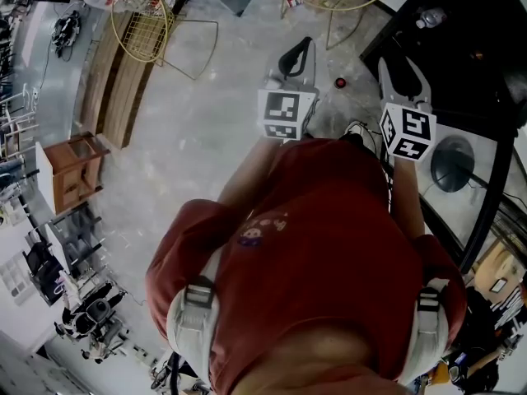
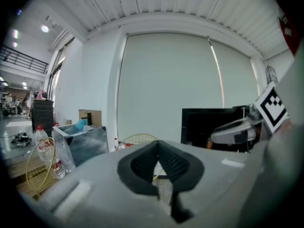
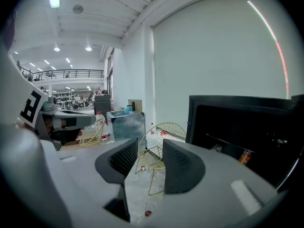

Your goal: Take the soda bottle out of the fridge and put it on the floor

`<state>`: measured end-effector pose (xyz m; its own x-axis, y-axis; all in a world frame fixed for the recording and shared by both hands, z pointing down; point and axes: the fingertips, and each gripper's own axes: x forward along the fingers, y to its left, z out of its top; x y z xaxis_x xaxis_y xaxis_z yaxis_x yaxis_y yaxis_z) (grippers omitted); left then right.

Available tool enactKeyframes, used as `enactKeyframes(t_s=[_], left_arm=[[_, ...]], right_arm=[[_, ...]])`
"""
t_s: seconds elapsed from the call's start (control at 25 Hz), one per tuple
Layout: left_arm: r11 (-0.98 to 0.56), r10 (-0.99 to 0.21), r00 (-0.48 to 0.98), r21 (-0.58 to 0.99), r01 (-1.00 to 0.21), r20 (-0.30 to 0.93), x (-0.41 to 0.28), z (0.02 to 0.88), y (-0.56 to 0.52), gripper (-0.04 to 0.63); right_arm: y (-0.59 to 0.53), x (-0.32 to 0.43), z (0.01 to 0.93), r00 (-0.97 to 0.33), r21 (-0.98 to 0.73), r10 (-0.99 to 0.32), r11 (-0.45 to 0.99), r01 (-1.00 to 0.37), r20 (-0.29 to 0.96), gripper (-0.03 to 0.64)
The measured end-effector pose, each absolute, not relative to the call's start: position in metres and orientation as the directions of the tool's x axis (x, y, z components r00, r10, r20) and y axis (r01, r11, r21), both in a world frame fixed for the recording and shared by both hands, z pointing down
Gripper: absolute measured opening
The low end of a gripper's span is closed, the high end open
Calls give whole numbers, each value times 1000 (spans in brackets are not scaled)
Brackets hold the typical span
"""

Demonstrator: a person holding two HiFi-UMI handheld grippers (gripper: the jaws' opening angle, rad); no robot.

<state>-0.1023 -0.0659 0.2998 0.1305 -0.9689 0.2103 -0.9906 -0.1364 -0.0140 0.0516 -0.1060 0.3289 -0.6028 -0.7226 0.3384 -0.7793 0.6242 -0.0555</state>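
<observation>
Right gripper view shows the right gripper (image 3: 149, 158) with its jaws spread apart. Nothing is between them, only the floor (image 3: 137, 196) and a yellow wire chair (image 3: 164, 137) far beyond. The black fridge (image 3: 237, 127) stands ahead of these jaws and off to their right. In its dark inside sits a small red and orange thing that I think is the soda bottle (image 3: 244, 156). It is too small for me to be sure. It seems to lean a little, not stand straight up. It is ahead of the jaws and to their right, well apart from them. The left gripper (image 2: 159, 156) has its jaws pinched together at the tips and holds nothing. For those jaws the fridge is far over on the right, past the other gripper. So the right gripper is the nearer one. I guess it must turn right and reach forward into the fridge, then squeeze the bottle across its thin side. Nothing has been taken out yet.
</observation>
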Motion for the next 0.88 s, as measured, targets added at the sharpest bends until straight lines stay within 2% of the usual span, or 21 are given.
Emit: enactKeyframes(t_s=[0.24,0.4,0.68,0.88], left_arm=[[-136,-968,129,-18,-991,215,-100,302,-65,0],[-140,-964,132,-20,-990,232,-97,310,-63,0],[-151,-964,141,-28,-988,227,-92,304,-60,0],[-165,-961,153,-31,-986,231,-86,304,-56,0]], right_arm=[[-104,52,324,-609,-25,-727,636,-772,317,128],[-101,51,328,-616,-13,-726,644,-765,307,67],[-99,52,327,-621,-21,-719,648,-761,311,5],[-97,54,327,-624,-20,-718,651,-759,308,2]])
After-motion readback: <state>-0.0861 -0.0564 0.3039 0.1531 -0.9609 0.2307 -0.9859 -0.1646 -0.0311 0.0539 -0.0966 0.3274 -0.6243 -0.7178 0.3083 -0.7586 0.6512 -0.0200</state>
